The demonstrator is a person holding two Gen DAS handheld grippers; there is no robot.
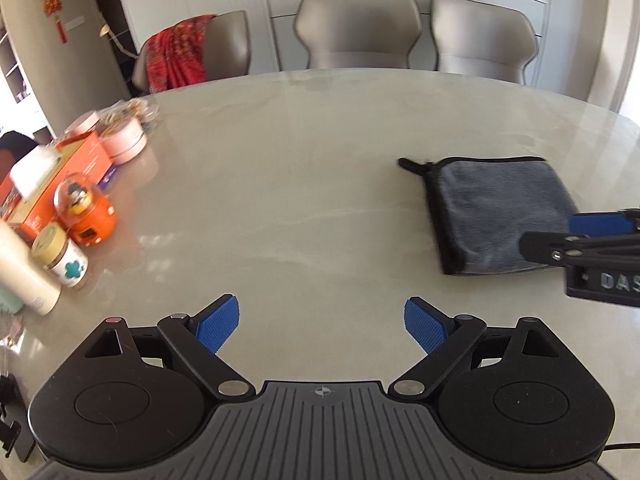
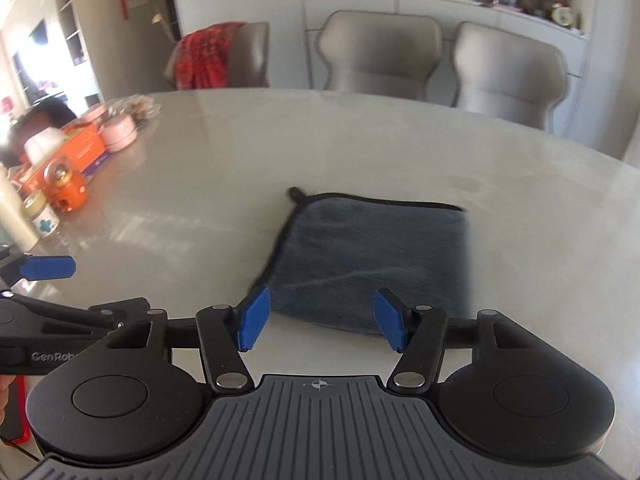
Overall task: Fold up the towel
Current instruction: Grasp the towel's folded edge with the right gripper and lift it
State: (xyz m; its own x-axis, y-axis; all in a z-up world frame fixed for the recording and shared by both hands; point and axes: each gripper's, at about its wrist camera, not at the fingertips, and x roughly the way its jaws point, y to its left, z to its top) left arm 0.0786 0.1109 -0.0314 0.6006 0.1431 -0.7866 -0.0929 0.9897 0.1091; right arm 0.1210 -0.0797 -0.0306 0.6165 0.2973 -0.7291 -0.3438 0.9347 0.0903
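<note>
Left wrist view: left tongs [image 1: 321, 326] spread wide, nothing between the blue pads [image 1: 218, 323], bare table [image 1: 304, 184] under them. Towel [image 1: 496, 216], grey with black edging, lies folded flat ahead and to the right of these tongs, well apart from them. Right tongs [image 1: 596, 236] enter from the right edge, over the towel's near right corner; contact cannot be told. Clutter sits far left: orange box [image 1: 76, 168], small jar [image 1: 64, 258], pink tins [image 1: 124, 140].

Right wrist view: right tongs [image 2: 320, 320] parted, nothing pinched. The towel [image 2: 372, 256] lies directly ahead; its near edge shows between the 2 pads [image 2: 253, 318], which do not press on it. Hanging loop points to the far left corner. Left tongs [image 2: 48, 268] show at the left, off the towel. 3 chairs [image 2: 380, 52] stand beyond the table.
</note>
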